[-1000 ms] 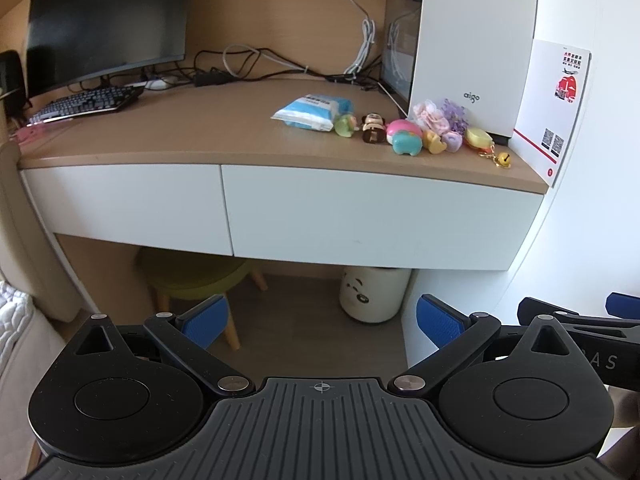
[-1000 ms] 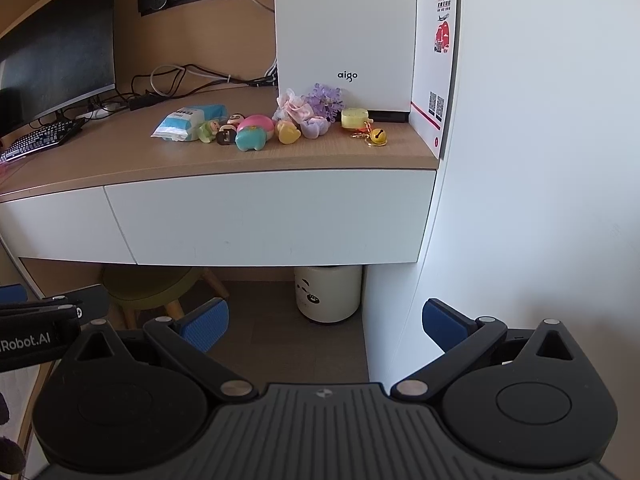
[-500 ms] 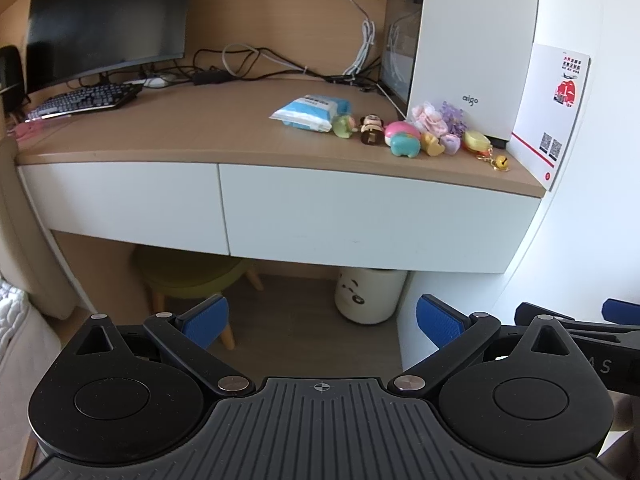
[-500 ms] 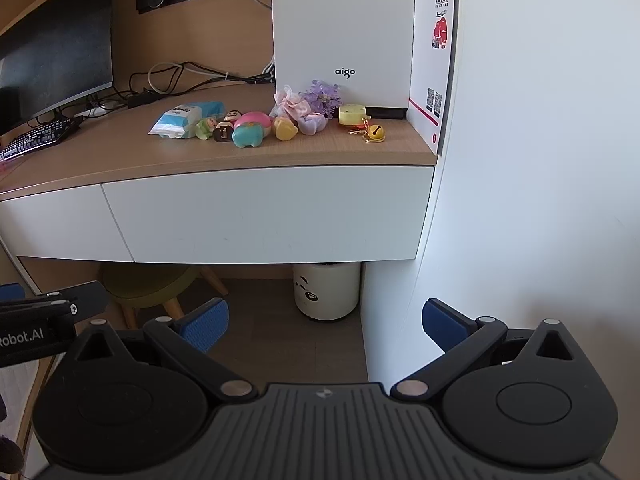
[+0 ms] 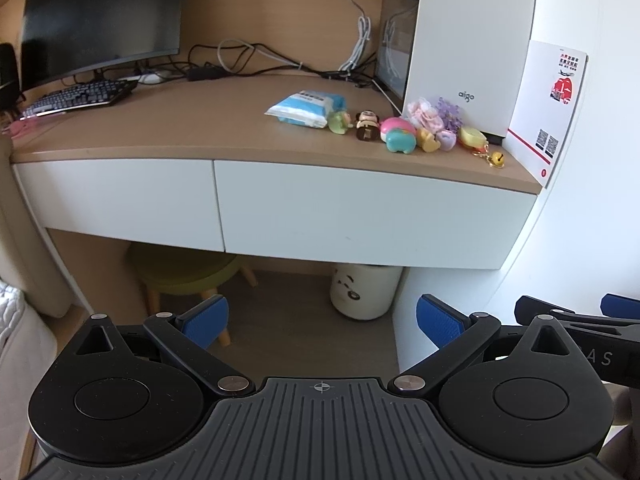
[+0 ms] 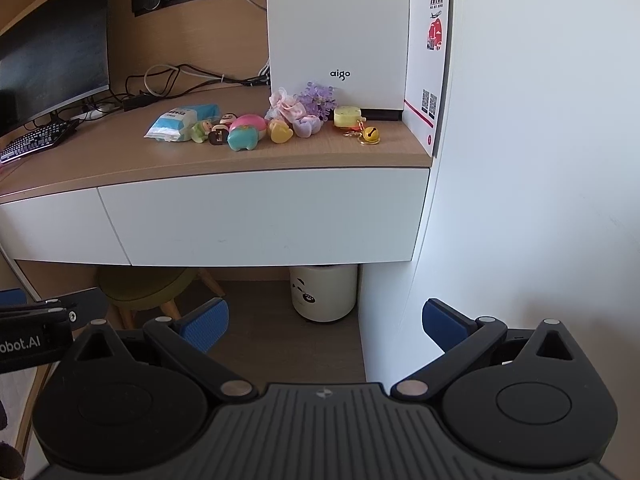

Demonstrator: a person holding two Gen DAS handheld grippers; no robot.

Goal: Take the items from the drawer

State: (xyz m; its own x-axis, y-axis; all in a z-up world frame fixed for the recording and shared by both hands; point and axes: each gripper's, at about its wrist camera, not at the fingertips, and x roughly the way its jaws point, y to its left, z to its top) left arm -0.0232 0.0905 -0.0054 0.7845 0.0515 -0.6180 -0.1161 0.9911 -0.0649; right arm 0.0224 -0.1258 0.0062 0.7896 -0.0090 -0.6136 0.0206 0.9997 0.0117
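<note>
With both the left gripper (image 5: 322, 322) and the right gripper (image 6: 325, 322) spread empty, well short of the flat white handleless drawer front (image 6: 264, 216) ahead, slipping off its smooth face looked the likeliest failure.

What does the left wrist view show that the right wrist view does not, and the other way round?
Only the left wrist view shows the left gripper head-on, open and empty, and a pale quilted edge at far left.

Only the right wrist view shows the right gripper head-on, also open and empty, and much more of the white wall.

Both show the two closed drawer fronts, the row of small toys, the blue packet, the white aigo box, the keyboard and the panda bin.
</note>
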